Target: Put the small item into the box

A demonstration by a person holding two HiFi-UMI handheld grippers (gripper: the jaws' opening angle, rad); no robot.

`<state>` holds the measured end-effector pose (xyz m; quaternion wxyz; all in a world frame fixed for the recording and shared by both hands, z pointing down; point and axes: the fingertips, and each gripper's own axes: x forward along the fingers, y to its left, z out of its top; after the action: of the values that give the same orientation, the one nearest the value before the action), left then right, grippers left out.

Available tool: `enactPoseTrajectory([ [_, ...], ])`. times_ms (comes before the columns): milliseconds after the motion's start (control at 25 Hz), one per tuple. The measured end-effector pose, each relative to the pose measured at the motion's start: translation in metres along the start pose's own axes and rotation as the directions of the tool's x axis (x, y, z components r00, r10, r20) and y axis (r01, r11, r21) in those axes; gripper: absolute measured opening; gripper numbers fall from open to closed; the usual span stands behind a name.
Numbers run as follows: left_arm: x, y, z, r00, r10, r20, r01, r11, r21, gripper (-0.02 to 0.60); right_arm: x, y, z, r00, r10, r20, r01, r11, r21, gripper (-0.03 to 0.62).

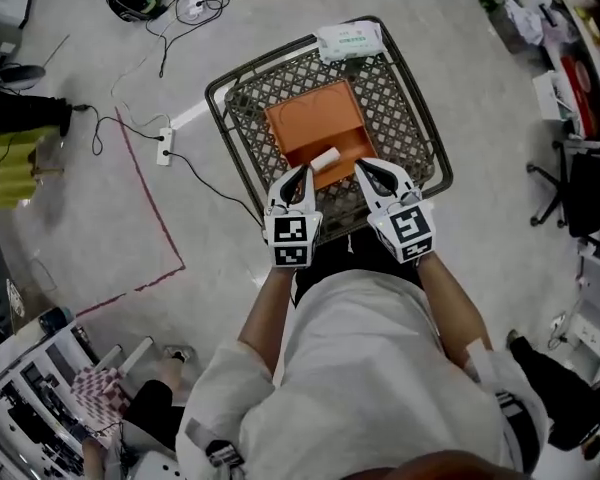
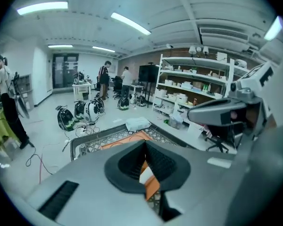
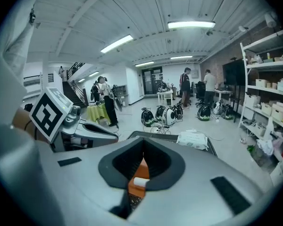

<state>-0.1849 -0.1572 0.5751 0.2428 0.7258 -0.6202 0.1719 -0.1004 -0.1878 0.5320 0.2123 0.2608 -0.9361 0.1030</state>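
Note:
A small white roll lies at the near end of the shallow orange box, which sits inside a dark wire-mesh basket. My left gripper hangs just left of the roll and above the basket's near side, jaws shut with nothing between them. My right gripper is just right of the roll, also shut and empty. In the left gripper view the roll and box show through the gap behind the closed tips. The right gripper view shows the roll the same way.
A white pack of wipes rests on the basket's far rim. On the floor to the left are a power strip with cables and a red tape line. An office chair stands right. Shelves and people are farther off.

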Motion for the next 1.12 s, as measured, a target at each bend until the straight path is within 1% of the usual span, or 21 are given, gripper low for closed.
enactPoseTrajectory([
  [120, -0.014, -0.001, 0.004, 0.999, 0.031, 0.032, -0.031, 1.000, 0.004, 0.009, -0.004, 0.004, 0.008, 1.000, 0.012, 0.020, -0.011, 1.000, -0.015, 0.003],
  [200, -0.027, -0.004, 0.007, 0.996, 0.062, 0.063, -0.060, 0.998, -0.028, 0.009, -0.008, 0.009, 0.010, 0.999, 0.033, 0.025, -0.032, 0.999, -0.029, 0.003],
  [280, -0.038, -0.005, 0.009, 0.989, 0.113, 0.093, -0.107, 0.992, -0.068, 0.009, -0.013, 0.015, 0.014, 0.997, 0.067, 0.035, -0.066, 0.997, -0.041, 0.003],
  [400, -0.046, -0.008, 0.004, 0.979, 0.180, 0.100, -0.170, 0.980, -0.105, 0.009, -0.018, 0.019, 0.019, 0.991, 0.123, 0.052, -0.121, 0.992, -0.047, 0.003],
  [520, -0.057, -0.023, 0.002, 0.969, 0.222, 0.109, -0.206, 0.968, -0.142, 0.009, -0.033, 0.017, 0.023, 0.985, 0.156, 0.075, -0.152, 0.987, -0.055, 0.003],
  [640, -0.068, -0.044, 0.008, 0.957, 0.258, 0.132, -0.237, 0.959, -0.157, 0.009, -0.049, 0.010, 0.022, 0.983, 0.163, 0.090, -0.157, 0.985, -0.069, 0.003],
  [760, -0.085, -0.061, 0.011, 0.937, 0.305, 0.173, -0.276, 0.946, -0.172, 0.009, -0.070, 0.006, 0.021, 0.978, 0.177, 0.109, -0.170, 0.983, -0.074, 0.003],
  [920, -0.110, -0.081, 0.024, 0.899, 0.373, 0.229, -0.334, 0.923, -0.192, 0.009, -0.099, 0.004, 0.030, 0.963, 0.203, 0.177, -0.193, 0.978, -0.075, 0.003],
  [1040, -0.126, -0.101, 0.036, 0.878, 0.397, 0.265, -0.353, 0.914, -0.199, 0.009, -0.123, 0.003, 0.037, 0.952, 0.217, 0.213, -0.204, 0.975, -0.085, 0.003],
  [1120, -0.138, -0.115, 0.044, 0.865, 0.409, 0.290, -0.362, 0.910, -0.204, 0.009, -0.137, 0.001, 0.042, 0.949, 0.215, 0.229, -0.197, 0.975, -0.099, 0.003],
])
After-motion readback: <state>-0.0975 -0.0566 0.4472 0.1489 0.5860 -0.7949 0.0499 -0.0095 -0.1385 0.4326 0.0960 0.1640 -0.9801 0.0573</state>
